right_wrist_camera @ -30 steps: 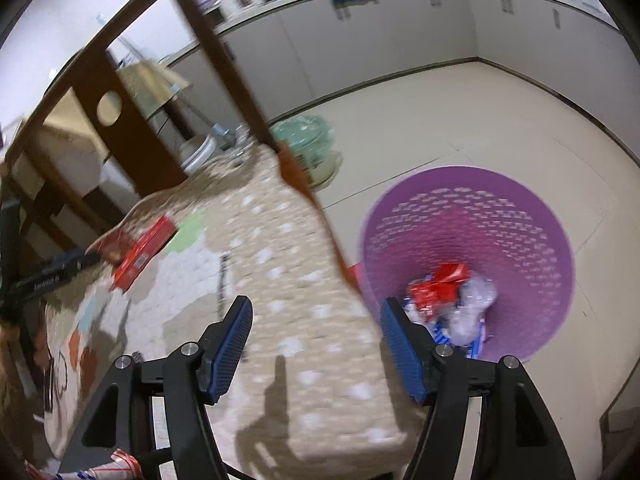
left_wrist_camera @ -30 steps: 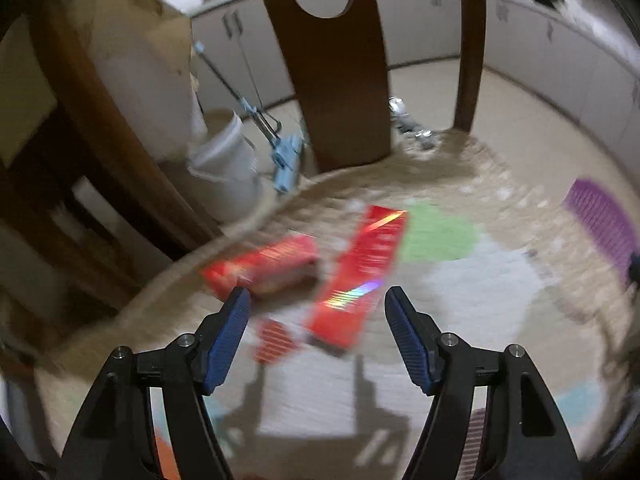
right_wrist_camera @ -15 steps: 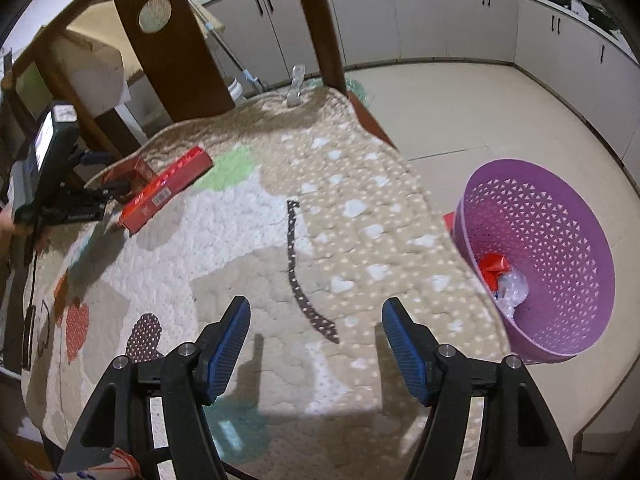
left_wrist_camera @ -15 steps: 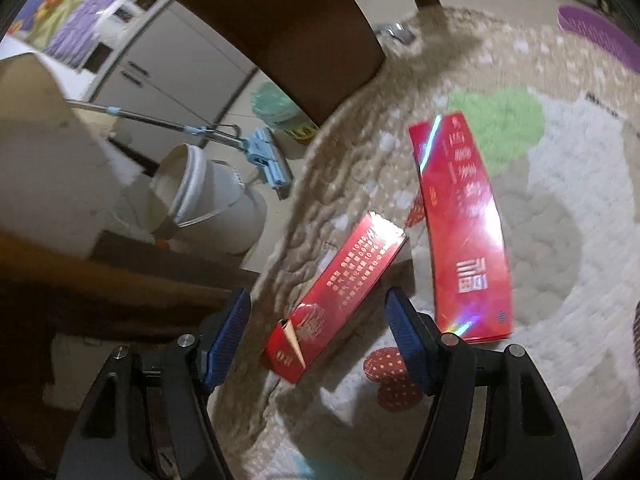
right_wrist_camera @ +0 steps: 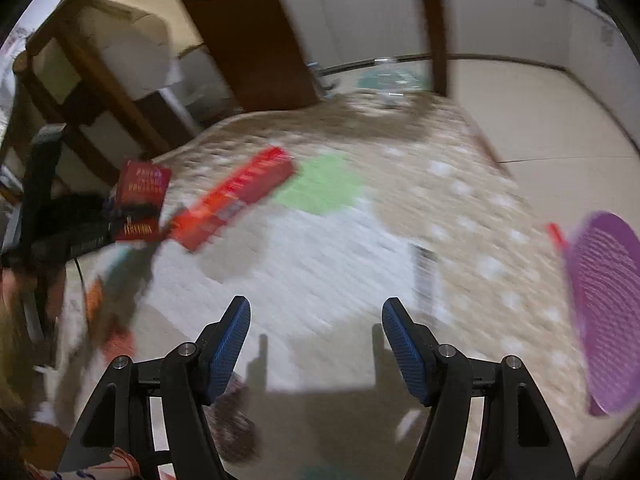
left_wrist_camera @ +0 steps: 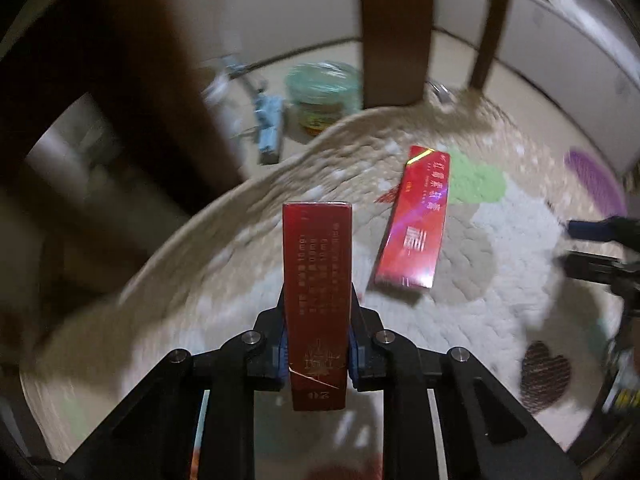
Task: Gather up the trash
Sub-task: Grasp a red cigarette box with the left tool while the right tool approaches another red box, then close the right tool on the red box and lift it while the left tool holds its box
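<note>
Left tool (left_wrist_camera: 316, 354) clamps my dark red carton (left_wrist_camera: 317, 292), long axis pointing straight ahead.
My right tool (right_wrist_camera: 316, 336) gapes wide, holding nothing above the quilted cover (right_wrist_camera: 340, 248); bright red box (left_wrist_camera: 416, 220) lies flat, lengthwise away.

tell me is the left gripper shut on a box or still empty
Shut on one. The left gripper has its blue pads pressed against both sides of a dark red box, lifted off the quilt. A second red box lies flat there.
</note>
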Demonstrator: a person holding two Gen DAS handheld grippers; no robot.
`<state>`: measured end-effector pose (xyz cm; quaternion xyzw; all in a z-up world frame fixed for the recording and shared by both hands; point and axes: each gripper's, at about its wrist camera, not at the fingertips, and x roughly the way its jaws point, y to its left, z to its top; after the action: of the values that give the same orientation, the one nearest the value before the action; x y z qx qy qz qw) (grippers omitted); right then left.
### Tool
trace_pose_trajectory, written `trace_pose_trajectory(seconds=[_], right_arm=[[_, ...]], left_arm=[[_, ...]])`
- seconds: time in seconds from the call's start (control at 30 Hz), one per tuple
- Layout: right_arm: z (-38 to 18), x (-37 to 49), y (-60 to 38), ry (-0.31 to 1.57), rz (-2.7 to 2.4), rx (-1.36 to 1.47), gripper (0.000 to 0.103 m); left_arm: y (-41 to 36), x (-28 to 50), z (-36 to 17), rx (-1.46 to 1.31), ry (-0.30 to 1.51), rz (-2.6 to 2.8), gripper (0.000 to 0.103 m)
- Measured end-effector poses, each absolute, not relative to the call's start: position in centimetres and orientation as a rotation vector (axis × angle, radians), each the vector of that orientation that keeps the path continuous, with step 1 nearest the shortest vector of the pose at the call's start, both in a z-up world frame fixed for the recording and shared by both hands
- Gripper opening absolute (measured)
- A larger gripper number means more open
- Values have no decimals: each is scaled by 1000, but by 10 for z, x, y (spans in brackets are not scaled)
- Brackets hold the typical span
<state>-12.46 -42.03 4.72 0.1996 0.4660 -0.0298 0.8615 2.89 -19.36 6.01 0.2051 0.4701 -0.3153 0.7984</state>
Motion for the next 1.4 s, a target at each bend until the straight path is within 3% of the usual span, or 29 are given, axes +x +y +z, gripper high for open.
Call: trace_pose_trajectory(seconds=[0.23, 0.5, 0.63, 0.73, 0.9, 1.07, 1.1, 1.17, 1.4], right_arm=[[34, -30, -393, 1006, 16, 579, 83], [7, 44, -357, 1099, -206, 456, 83], [15, 34, -342, 1114, -186, 392, 56], [27, 7, -336, 1135, -135, 330, 48], [46, -65, -333, 1166, -75, 252, 48], [47, -121, -352, 1169, -65, 246, 50], [45, -127, -353, 1161, -81, 249, 50], [36, -138, -359, 1145, -104, 272, 53], [32, -132, -351, 1101, -114, 185, 69]], left_arm=[[-137, -27, 57, 157, 1123, -541, 21], [-107, -55, 33, 58, 1198, -491, 21], [-98, -56, 37, 53, 1189, -499, 22], [-90, -54, 36, 37, 1188, -506, 24], [-80, -49, 29, 3, 1216, -506, 33], [-78, -49, 27, -22, 1216, -494, 33], [-77, -52, 28, -31, 1217, -482, 27], [-80, -49, 27, -47, 1222, -482, 22], [-86, -79, 54, -72, 1189, -465, 21]])
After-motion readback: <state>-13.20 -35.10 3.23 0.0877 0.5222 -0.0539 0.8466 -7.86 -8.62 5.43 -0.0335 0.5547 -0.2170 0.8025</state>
